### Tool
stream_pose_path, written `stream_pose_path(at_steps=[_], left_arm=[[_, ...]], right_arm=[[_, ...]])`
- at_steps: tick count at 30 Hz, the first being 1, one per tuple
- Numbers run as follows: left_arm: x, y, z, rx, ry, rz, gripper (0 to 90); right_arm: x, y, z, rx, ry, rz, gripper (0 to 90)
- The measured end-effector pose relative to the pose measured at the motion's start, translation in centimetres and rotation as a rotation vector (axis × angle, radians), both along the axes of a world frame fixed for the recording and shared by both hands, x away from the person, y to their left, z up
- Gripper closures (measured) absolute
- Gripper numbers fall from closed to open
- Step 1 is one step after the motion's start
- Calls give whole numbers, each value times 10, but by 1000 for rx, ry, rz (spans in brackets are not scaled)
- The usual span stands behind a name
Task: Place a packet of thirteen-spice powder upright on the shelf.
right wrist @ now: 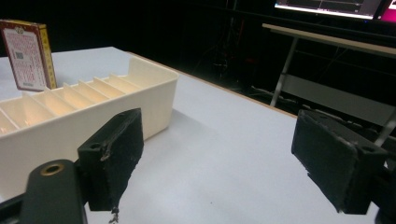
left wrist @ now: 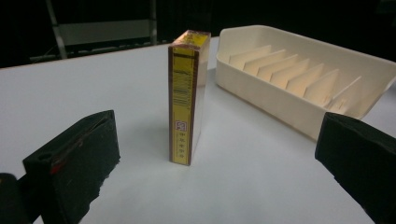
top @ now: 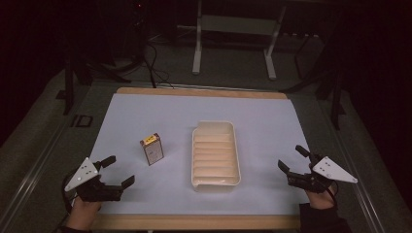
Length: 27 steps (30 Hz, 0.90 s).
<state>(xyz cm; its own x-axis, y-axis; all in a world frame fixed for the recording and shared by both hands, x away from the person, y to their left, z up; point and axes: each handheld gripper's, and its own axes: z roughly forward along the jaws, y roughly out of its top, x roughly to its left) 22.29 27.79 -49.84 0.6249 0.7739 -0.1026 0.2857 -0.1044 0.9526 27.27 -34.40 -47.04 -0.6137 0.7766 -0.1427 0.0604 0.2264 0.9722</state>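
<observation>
Cream plastic, that's the tray (top: pixel 237 150), lying lengthwise just right of the middle of the table (top: pixel 145 116), its inside split by a row of thin dividers (left wrist: pixel 299 74). Left of it, apart from its wall, a small box (top: pixel 152 149) stands upright on its end, dark red with a yellow panel down the narrow side.

My left gripper (top: pixel 115 171) sits near the table's front left corner, jaws spread wide, nothing between them. Looking along it in the left gripper view, the box (left wrist: pixel 186 98) stands straight ahead between the two black pads (left wrist: pixel 77 158), well clear of both, with the tray (left wrist: pixel 261 88) off to the side beyond it.

My right gripper (top: pixel 294 159) hovers at the table's right edge, toward the front, jaws also wide and empty. From its own view the tray (right wrist: pixel 84 121) runs away just beside one pad (right wrist: pixel 116 149), and the box (right wrist: pixel 28 53) pokes up behind the tray's far wall. White tabletop lies bare between the pads.
</observation>
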Motion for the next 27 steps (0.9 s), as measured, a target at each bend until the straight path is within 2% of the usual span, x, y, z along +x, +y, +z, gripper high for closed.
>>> stream_pose_path(at_steps=[1, 4, 5, 6, 7, 8, 10, 11, 13, 14, 15, 18, 19, 20, 21, 26, 27], left_arm=[[1, 1, 2, 13, 1, 6, 1], [2, 2, 4, 3, 7, -5, 1], [4, 4, 5, 26, 24, -8, 1], [4, 4, 5, 26, 24, -8, 1], [5, 5, 6, 28, 38, -20, 1], [7, 8, 7, 35, 67, -44, 1], [7, 8, 7, 35, 67, -44, 1], [10, 14, 7, 22, 113, -67, 1], [12, 16, 8, 20, 148, -92, 1], [12, 16, 8, 20, 148, -92, 1], [13, 15, 11, 71, 180, -115, 1], [16, 8, 18, 150, 278, -188, 1], [16, 8, 18, 150, 278, -188, 1], [17, 1, 23, 232, 316, -195, 1], [17, -1, 26, 266, 321, -188, 1], [24, -7, 38, 371, 409, -187, 1], [25, -7, 39, 385, 438, -187, 1]], right_arm=[[0, 0, 0, 0, -2, 1, 169], [0, 1, 0, -1, 1, -6, 169], [1, 1, 0, 7, 2, -6, 169], [1, 1, 0, 8, 5, -10, 169], [1, 0, 0, 9, 6, -15, 169], [1, 0, 1, 12, 3, -15, 169], [1, 0, 1, 17, -1, -15, 169], [1, 0, 1, 13, 0, -14, 169], [0, 1, 1, 16, -1, -6, 169], [0, 1, 1, 16, -1, -6, 169], [0, 2, 2, 5, -3, 0, 169], [0, 3, 2, 5, -4, 1, 169], [0, 3, 2, 5, -4, 1, 169], [0, 3, 2, 3, -2, 4, 169], [0, 3, 1, 3, -1, 4, 169], [-1, 4, 1, -2, 2, 12, 169], [-1, 4, 1, -4, 1, 14, 169]])
